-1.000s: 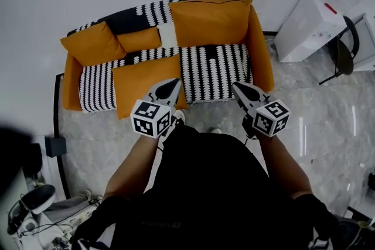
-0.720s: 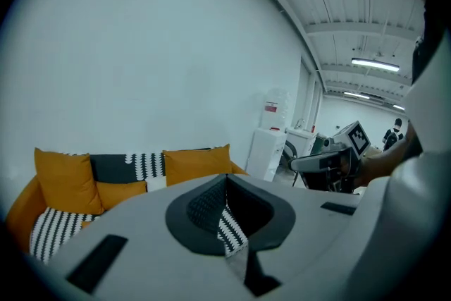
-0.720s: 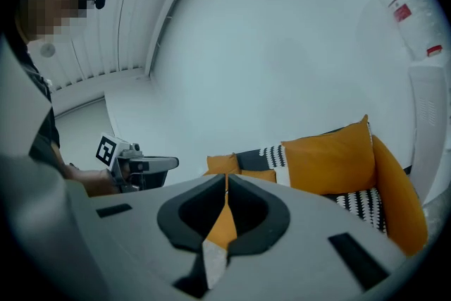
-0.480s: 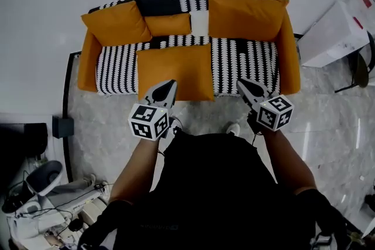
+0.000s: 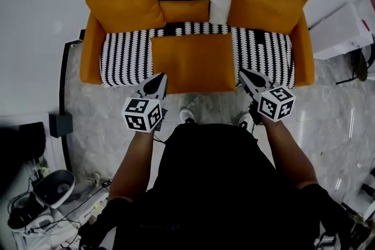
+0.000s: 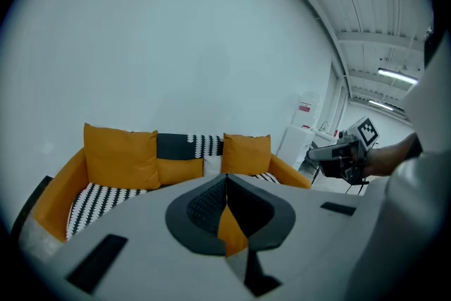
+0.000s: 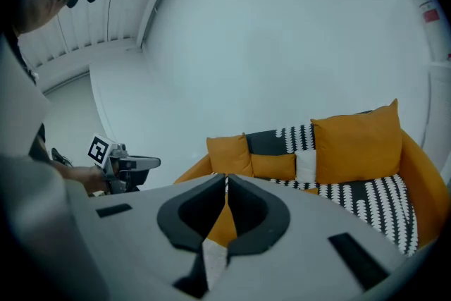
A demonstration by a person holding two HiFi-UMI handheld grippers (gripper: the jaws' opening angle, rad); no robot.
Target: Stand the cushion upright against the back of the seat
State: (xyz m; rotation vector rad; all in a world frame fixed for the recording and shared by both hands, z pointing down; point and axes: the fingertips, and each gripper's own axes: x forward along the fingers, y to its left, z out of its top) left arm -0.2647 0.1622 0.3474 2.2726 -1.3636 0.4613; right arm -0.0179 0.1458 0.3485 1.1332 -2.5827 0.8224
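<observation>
sofa: the orange-armed sofa in black-and-white striped fabric (image 5: 92, 52) now sits square and centred in the head view. a second ago it lay off to the left and skewed, so the person has shifted along its front.
seat cushion: the large flat square orange fabric cushion (image 5: 193, 61) lies face-up mid-seat, its front edge at the seat's front edge. it keeps the same place on the sofa and is not yet stood up.
back cushions: a plump orange left cushion (image 5: 124, 7) and a plump orange right cushion (image 5: 266, 6) lean upright on the backrest, with a small orange bolster (image 5: 184, 10) and a small white pillow (image 5: 220, 10) between them.
left tongs: the left tongs (image 5: 158, 82) are pressed together and carry nothing. their tip is now just off the flat cushion's front left corner, where earlier it overlapped the cushion's front edge.
right tongs: the right tongs (image 5: 247, 76) have their jaws meeting and are empty. they are just beside the front right corner, where before they were well apart from it.
meaning: the cushion is now bracketed by both tongs, so the approach looks nearly done. both tongs likely must open and take the front edge, then tip it up against the backrest.
</observation>
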